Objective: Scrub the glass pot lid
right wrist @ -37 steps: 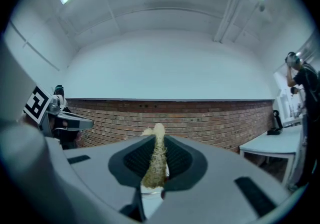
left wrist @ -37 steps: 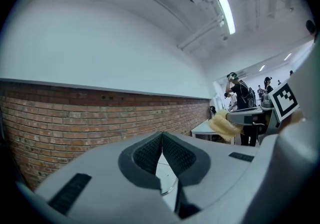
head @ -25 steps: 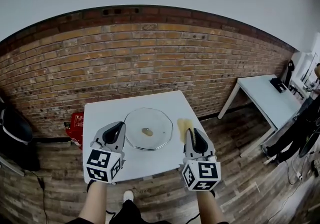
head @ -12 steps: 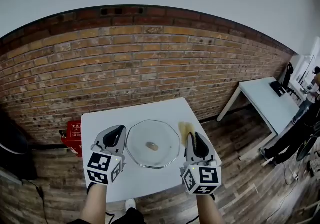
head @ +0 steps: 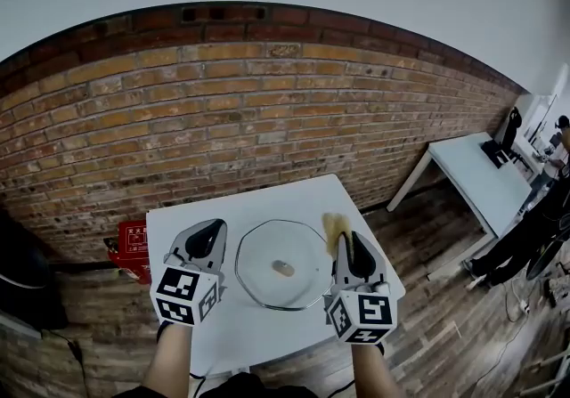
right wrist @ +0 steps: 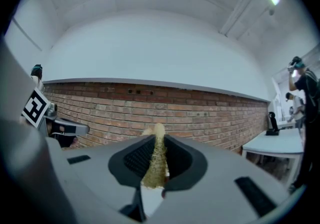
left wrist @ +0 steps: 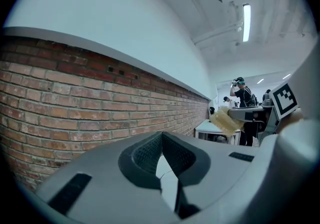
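Observation:
The glass pot lid (head: pixel 267 255) lies flat on the white table (head: pixel 178 225), with its small knob (head: pixel 284 269) in the middle. My left gripper (head: pixel 207 232) hovers just left of the lid, jaws shut on nothing; in the left gripper view (left wrist: pixel 161 142) it points at the brick wall. My right gripper (head: pixel 349 241) hovers at the lid's right rim, shut on a yellow sponge (head: pixel 334 228). The sponge (right wrist: pixel 156 160) sticks up between the pads in the right gripper view. From the left gripper view the sponge (left wrist: pixel 225 120) shows at the right.
A brick wall (head: pixel 267 111) runs behind the table. A red object (head: pixel 132 240) stands on the wooden floor at the table's left. A second white table (head: pixel 481 178) stands at the right, with people beyond it.
The head view has shifted, so the table and lid sit a little lower and further right. Both grippers stay on either side of the lid, the sponge still held.

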### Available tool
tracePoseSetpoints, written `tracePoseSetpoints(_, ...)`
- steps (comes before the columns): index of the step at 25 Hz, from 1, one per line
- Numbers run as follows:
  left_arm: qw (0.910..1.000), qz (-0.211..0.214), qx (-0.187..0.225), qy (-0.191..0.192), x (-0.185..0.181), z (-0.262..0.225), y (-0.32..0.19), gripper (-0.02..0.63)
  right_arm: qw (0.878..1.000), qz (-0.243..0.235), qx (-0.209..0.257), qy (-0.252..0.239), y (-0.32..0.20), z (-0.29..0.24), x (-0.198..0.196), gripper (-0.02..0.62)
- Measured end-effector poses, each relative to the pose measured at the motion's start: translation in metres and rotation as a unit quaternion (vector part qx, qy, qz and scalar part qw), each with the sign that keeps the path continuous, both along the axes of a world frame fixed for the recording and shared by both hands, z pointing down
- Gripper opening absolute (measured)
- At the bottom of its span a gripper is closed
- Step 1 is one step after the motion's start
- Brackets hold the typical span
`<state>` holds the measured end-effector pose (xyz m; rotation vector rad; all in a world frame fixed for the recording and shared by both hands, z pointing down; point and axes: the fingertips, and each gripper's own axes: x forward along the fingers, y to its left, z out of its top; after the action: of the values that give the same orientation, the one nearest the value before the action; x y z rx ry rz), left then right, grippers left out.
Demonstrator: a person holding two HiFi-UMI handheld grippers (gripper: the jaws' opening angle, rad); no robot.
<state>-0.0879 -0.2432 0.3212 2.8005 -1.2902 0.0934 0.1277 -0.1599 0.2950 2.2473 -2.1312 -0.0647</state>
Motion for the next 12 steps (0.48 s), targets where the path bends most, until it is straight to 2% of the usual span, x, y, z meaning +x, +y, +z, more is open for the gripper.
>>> tracePoseSetpoints(7,0.9998,0.007,-0.019,0.000,0.002,0.016,-0.004,0.009,1.000,0.003,-0.016,0.001,-0.005,0.012,0.000,0.058)
tracePoseSetpoints(12,0.9996,-0.007,-0.026,-0.004,0.005,0.024,-0.006,0.009,1.000,-0.016,-0.019,-0.004,-0.017,0.019,0.002,0.058)
